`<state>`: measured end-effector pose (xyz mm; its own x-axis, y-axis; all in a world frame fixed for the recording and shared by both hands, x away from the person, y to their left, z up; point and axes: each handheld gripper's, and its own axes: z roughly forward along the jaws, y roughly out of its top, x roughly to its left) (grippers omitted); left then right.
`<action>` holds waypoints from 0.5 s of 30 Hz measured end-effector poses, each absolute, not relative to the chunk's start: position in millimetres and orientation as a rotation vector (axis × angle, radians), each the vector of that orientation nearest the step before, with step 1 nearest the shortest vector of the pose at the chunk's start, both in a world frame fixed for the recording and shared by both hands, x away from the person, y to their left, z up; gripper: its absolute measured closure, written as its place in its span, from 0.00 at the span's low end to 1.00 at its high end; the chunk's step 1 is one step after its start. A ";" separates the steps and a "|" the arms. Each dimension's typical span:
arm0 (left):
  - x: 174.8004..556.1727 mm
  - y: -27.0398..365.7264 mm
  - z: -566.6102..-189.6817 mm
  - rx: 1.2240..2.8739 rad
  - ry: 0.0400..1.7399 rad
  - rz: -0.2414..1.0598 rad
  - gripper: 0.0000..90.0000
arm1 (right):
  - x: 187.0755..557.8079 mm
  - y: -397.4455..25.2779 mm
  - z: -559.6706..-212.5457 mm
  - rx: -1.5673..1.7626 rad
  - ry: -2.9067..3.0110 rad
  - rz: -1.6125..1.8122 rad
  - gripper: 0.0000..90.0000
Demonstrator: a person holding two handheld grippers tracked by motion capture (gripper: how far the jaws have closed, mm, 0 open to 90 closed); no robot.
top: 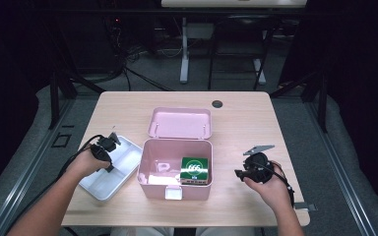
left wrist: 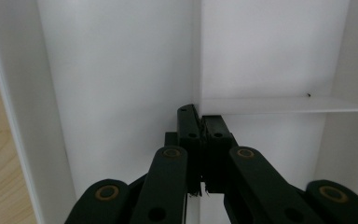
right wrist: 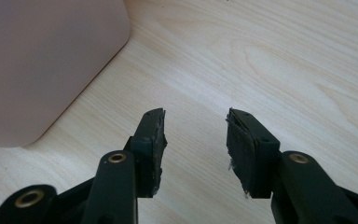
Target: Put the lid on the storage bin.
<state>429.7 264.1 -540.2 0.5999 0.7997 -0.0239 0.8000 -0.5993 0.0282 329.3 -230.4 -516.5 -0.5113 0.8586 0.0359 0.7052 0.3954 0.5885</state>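
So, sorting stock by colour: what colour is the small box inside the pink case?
Green, with a white label; the small box shows best in the high view.

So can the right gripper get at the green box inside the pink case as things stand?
Probably yes: the pink case stands open, the green box lies uncovered at its right side, and the right gripper hovers open just beside it.

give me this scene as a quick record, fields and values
surface: wooden table
pink box: open, lid back
in box: green carton, right side
white tray: left of box, divided by a partition
left gripper: jaws closed on the tray's divider wall
right gripper: jaws apart, empty, over bare table right of box
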 end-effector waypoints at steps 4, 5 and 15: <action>430.0 264.4 -538.7 2.772 1.390 -0.020 0.99 | 329.4 -230.7 -517.4 1.378 2.380 0.801 0.62; 430.3 264.8 -537.4 2.769 1.388 -0.030 0.99 | 329.3 -231.1 -517.5 1.380 2.375 0.796 0.62; 429.7 269.2 -503.5 2.772 1.339 0.002 0.99 | 329.3 -235.8 -518.0 1.396 2.355 0.810 0.62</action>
<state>429.7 269.2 -503.5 0.6218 0.7828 -0.0261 0.7827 -0.6198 0.0575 329.3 -235.8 -518.0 -0.4910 0.8703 0.0387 0.7101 0.3741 0.5965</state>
